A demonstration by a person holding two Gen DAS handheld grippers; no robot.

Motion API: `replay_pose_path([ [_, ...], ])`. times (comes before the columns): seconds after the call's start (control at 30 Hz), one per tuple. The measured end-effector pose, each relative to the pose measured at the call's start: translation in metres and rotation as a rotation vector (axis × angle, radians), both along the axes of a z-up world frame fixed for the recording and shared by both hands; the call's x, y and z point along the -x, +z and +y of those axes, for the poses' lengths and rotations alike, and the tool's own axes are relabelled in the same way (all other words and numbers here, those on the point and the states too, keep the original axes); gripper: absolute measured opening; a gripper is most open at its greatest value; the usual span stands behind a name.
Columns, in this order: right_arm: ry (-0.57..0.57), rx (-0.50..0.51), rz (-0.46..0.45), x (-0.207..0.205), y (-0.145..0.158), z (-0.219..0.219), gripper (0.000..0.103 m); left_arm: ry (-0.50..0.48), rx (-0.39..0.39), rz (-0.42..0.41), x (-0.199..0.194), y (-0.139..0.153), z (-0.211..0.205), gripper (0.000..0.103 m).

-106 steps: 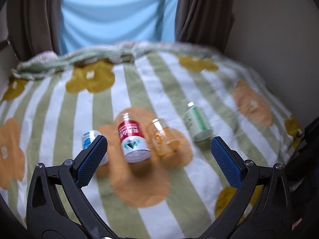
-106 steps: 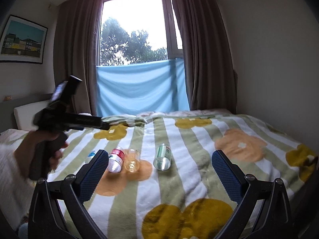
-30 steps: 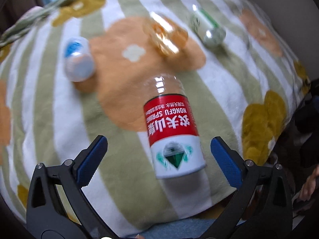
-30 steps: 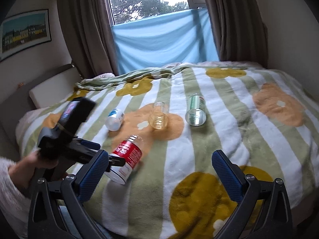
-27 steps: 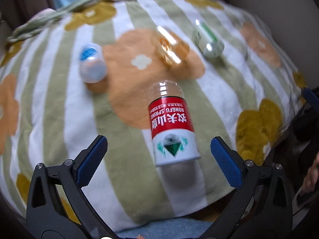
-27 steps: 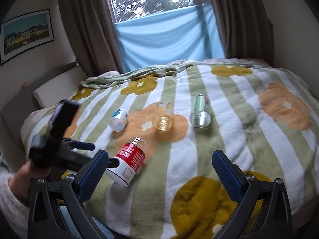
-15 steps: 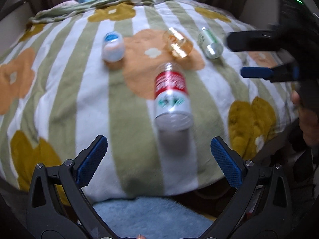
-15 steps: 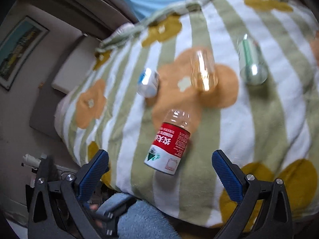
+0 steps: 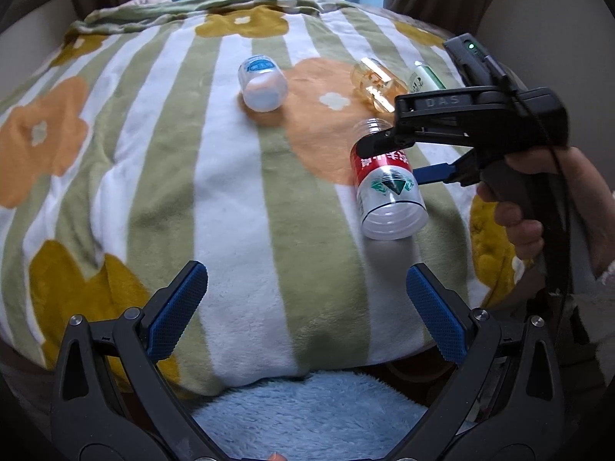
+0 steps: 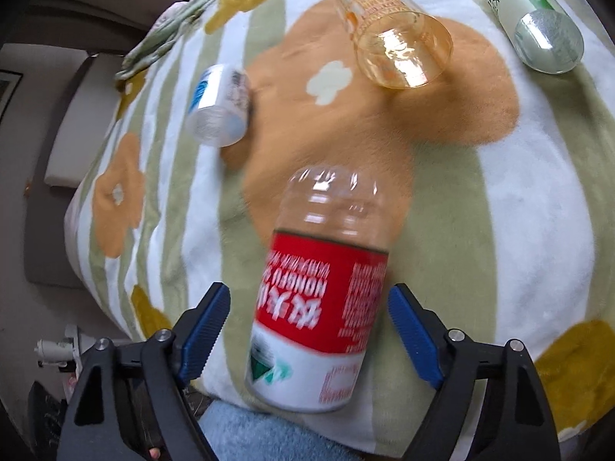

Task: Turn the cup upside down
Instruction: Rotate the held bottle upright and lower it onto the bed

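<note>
Striped flower blanket (image 9: 238,176) covers the bed; wide bare stretch left and front, its near edge dropping to blue fleece (image 9: 307,415). Red-labelled cut-bottle cup (image 10: 323,307) lies on its side near that edge, label reading "NONGFU". Right gripper (image 10: 307,330) straddles it, jaws spread, pads apart from the label. Left gripper (image 9: 307,307) hangs open over bare blanket. Amber glass (image 10: 396,38), green-white can (image 10: 530,27), blue-labelled cup (image 9: 261,82) lie farther back.

Green-striped floral blanket (image 9: 238,192), red-and-white labelled cup (image 10: 319,307), amber glass (image 10: 396,38)
</note>
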State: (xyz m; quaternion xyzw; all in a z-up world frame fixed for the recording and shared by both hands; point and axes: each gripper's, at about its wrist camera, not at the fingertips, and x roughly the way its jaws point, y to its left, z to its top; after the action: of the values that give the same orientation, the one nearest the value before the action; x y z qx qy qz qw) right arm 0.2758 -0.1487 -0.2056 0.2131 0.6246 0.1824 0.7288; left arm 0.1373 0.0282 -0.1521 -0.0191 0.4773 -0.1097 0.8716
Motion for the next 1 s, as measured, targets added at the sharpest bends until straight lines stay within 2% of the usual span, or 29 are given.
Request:
replay_pose_path([
  [0.17, 0.0, 0.025, 0.022, -0.007, -0.004, -0.001, 0.07, 0.003, 0.007, 0.004, 0.0, -0.003, 0.004, 0.103],
  [0.23, 0.006, 0.025, 0.023, -0.009, -0.005, -0.002, 0.062, 0.007, 0.012, 0.004, -0.001, -0.003, 0.006, 0.103],
  [0.37, 0.014, 0.029, 0.016, -0.011, -0.005, -0.001, 0.061, 0.01, 0.023, 0.002, 0.0, -0.003, 0.008, 0.103],
  [0.5, 0.015, 0.022, -0.039, -0.01, 0.003, 0.001, 0.061, 0.015, 0.024, -0.004, -0.001, -0.001, 0.009, 0.103],
  [0.6, 0.014, 0.024, -0.191, 0.0, 0.023, 0.0, 0.061, 0.027, 0.044, -0.01, 0.0, 0.001, 0.011, 0.103],
  [0.7, 0.003, 0.064, -0.462, 0.02, 0.041, 0.0, 0.061, 0.047, 0.072, -0.009, -0.002, 0.001, 0.016, 0.103],
  [0.8, 0.002, 0.128, -0.729, 0.045, 0.04, 0.009, 0.061, 0.056, 0.066, -0.004, -0.003, 0.002, 0.018, 0.103],
  [0.9, 0.012, 0.182, -0.866, 0.057, 0.027, 0.019, 0.061, 0.064, 0.047, -0.003, -0.005, 0.002, 0.022, 0.103],
  [1.0, 0.039, 0.262, -0.929, 0.06, 0.017, 0.028, 0.061, 0.076, 0.051, 0.0, -0.008, 0.0, 0.027, 0.103],
])
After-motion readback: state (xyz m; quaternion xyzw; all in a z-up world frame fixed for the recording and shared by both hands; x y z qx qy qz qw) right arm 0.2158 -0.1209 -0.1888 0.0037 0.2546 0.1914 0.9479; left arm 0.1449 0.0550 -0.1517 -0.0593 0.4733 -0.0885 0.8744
